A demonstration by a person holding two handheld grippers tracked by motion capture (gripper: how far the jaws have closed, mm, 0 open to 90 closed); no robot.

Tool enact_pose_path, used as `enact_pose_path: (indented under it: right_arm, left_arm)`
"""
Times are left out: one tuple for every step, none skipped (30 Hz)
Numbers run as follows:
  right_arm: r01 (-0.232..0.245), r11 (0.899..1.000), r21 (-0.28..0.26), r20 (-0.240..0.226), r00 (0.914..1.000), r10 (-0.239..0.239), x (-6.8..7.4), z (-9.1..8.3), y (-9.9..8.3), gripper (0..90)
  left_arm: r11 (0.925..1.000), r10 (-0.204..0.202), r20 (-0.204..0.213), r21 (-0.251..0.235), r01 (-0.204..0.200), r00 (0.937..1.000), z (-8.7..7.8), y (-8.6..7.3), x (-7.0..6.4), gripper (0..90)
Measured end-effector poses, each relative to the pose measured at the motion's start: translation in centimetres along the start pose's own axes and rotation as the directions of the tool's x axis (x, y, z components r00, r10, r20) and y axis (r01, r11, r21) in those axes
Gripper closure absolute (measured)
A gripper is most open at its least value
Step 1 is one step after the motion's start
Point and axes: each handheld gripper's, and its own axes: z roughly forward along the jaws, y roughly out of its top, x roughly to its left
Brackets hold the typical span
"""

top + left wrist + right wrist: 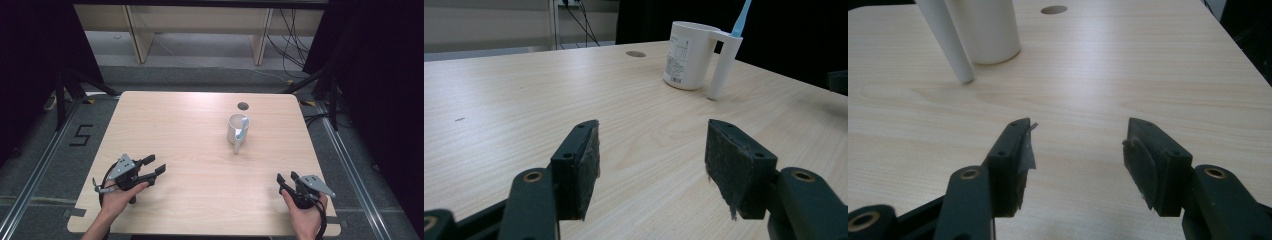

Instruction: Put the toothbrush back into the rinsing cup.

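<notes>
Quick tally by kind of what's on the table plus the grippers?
White mug: 1
Light blue toothbrush, standing in the mug: 1
Grippers: 2, left gripper and right gripper, both open
Total: 4

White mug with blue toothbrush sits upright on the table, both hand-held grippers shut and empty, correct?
Not quite: both are open. The left hand-held gripper and right hand-held gripper show jaws spread and empty in their own gripper views. The white plastic mug stands upright holding the light-blue toothbrush.
</notes>
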Motion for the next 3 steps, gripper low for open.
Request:
enact_pose_path:
  right_arm:
    - [-0.006,1.0,0.013,-0.007,1.0,0.006,0.03,-0.04,0.07,44.9]
    - [-0.002,1.0,0.001,-0.007,1.0,0.002,0.01,0.1,0.06,44.9]
    - [0.005,1.0,-0.006,-0.008,1.0,-0.005,-0.05,0.15,0.1,44.9]
  left_arm:
    - [1.0,0.001,-0.002,0.002,-0.001,1.0,0.01,0.02,0.01,38.3]
    - [1.0,0.0,-0.003,0.004,0.0,1.0,0.03,0.04,0.03,38.3]
    - [0.9999,0.001,-0.01,0.014,-0.001,1.0,-0.01,0.08,0.03,38.3]
